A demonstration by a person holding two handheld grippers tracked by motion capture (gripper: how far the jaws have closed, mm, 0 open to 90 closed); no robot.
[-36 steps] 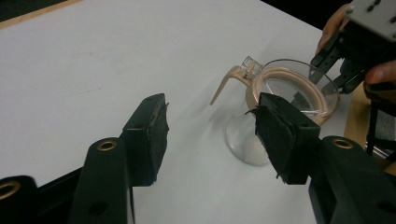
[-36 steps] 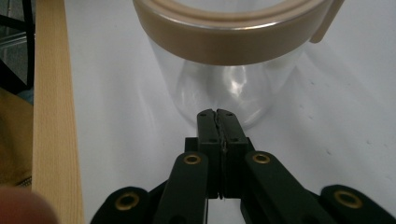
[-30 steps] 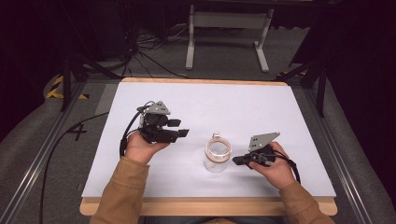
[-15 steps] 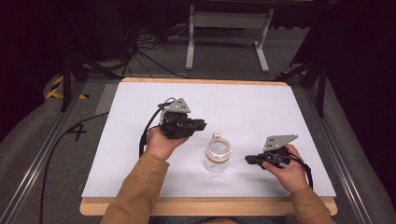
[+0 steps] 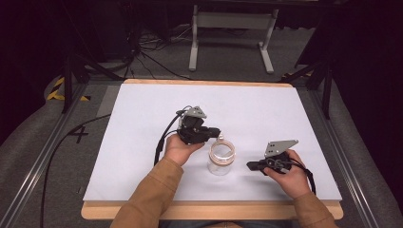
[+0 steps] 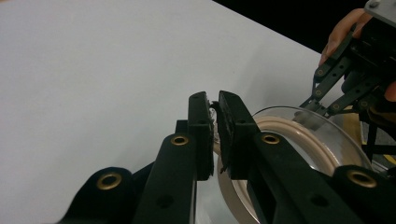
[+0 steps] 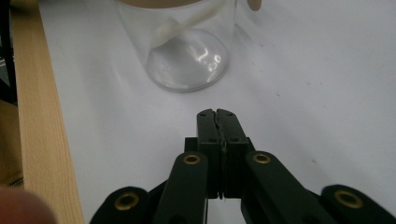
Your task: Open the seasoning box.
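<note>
Left gripper (image 5: pixel 215 131) jaws just closed, pinching jar (image 5: pixel 221 159) rim tab | right gripper (image 5: pixel 251 166) clamped empty, beside jar | white table (image 5: pixel 142 142)

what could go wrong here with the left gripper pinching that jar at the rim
The left gripper, whose jaws have just been closing, pinches only a thin bit at the rim of the clear jar; it may slip or tip the jar. The right gripper is shut and apart from it, so nothing steadies the jar.
</note>
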